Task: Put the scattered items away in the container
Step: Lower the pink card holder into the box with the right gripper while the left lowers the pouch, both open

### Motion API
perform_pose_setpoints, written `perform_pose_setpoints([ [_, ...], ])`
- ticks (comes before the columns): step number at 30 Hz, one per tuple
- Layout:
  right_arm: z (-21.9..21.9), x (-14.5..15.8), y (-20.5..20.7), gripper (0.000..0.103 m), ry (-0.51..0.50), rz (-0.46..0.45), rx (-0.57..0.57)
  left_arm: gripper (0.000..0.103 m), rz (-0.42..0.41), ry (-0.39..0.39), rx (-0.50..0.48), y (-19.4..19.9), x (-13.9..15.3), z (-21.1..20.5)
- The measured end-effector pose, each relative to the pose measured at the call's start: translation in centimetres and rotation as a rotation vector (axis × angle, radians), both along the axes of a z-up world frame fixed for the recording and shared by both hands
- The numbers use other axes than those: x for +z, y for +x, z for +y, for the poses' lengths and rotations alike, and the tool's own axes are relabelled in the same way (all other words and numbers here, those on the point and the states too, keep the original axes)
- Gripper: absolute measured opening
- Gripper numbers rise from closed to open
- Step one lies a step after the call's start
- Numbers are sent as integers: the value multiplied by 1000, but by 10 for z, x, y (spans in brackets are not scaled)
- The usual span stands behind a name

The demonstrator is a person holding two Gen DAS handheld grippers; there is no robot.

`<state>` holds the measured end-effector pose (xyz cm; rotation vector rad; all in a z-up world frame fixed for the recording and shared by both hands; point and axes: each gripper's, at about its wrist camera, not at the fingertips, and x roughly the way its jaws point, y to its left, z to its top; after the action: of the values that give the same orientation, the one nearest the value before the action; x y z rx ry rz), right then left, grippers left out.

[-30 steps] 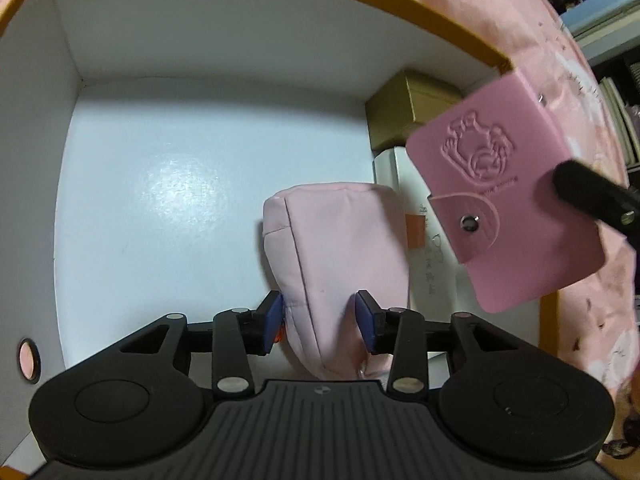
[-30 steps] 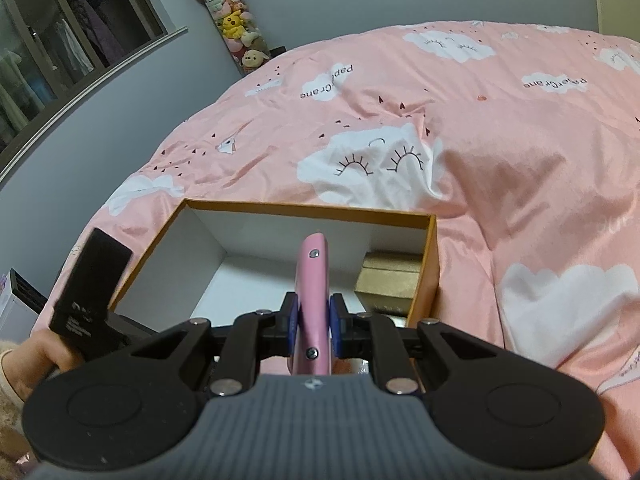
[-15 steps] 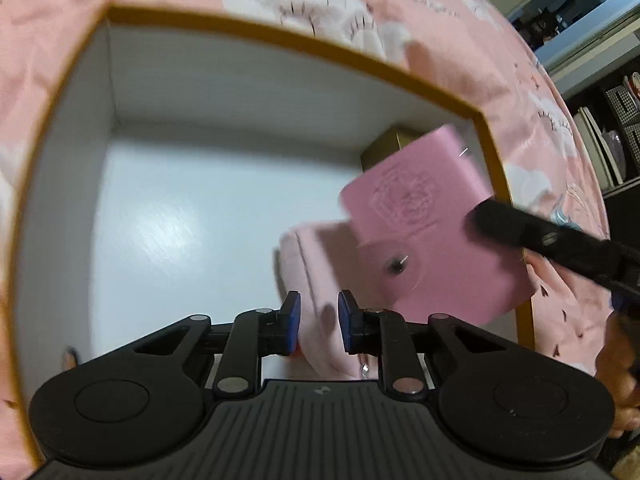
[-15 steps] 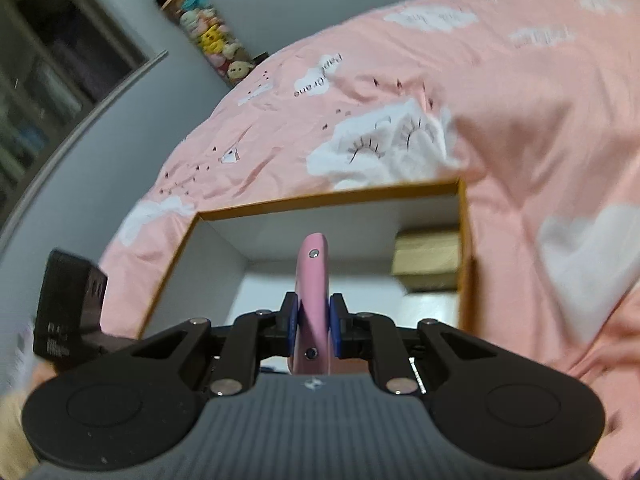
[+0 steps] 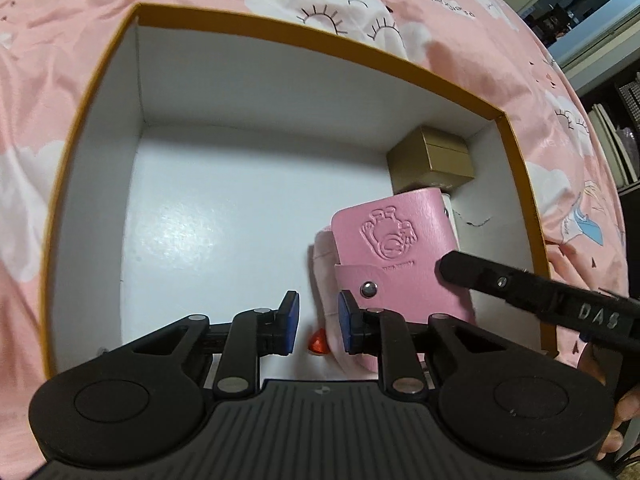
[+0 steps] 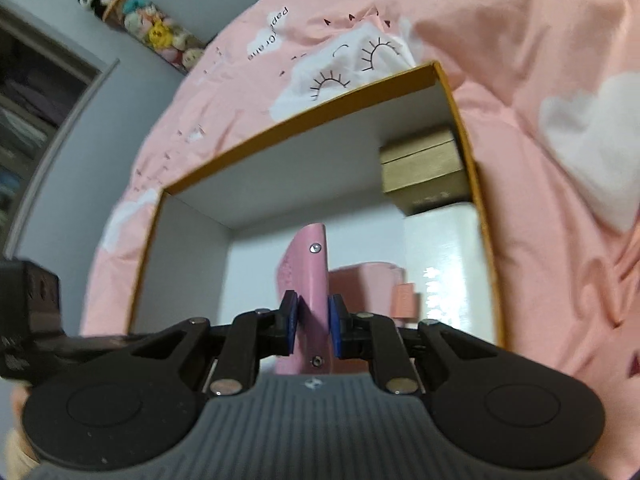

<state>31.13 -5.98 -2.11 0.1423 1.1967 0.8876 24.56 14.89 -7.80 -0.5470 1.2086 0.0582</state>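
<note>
A white box with an orange rim [image 5: 312, 38] lies on the pink bedspread. In it are a gold box [image 5: 434, 158], a white carton [image 6: 444, 248] and a soft pink pouch [image 5: 326, 272]. My right gripper [image 6: 313, 322] is shut on a pink card wallet [image 6: 310, 272] and holds it inside the box, over the pouch; the wallet also shows in the left wrist view [image 5: 400, 248]. My left gripper [image 5: 318, 322] is empty with its jaws a little apart, above the box floor just left of the pouch.
A small red thing [image 5: 319, 346] lies on the box floor near my left fingertips. The box's right wall [image 6: 466, 148] is close to the gold box. Pink bedspread [image 6: 560, 80] surrounds the box. Shelves with plush toys [image 6: 140, 28] stand far behind.
My left gripper let go of the pink pouch, narrowed its jaws and pulled back up. My right gripper moved the wallet down into the box, over the pouch.
</note>
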Motion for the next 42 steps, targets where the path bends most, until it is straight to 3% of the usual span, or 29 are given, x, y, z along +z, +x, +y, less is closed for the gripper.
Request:
perform_pose_setpoints([
  [10,26,-1,-9,17,-287,-122,157,23,5,-9,-16,7,-6,-3],
  [16,32,-5,-8,17,-351,-114,230,23,-11,-36,-17,10,-4,-4],
  [32,41,-14,-12,23,-372,-97,264,23,-4,52,-70,20,-7,-21],
  [36,40,-10,-19,25,-355,-139,275,24,-21,66,-67,17,-3,-22],
  [42,27,7,-27,41,-299,-232,267,24,-94,177,-83,-3,19,-32],
])
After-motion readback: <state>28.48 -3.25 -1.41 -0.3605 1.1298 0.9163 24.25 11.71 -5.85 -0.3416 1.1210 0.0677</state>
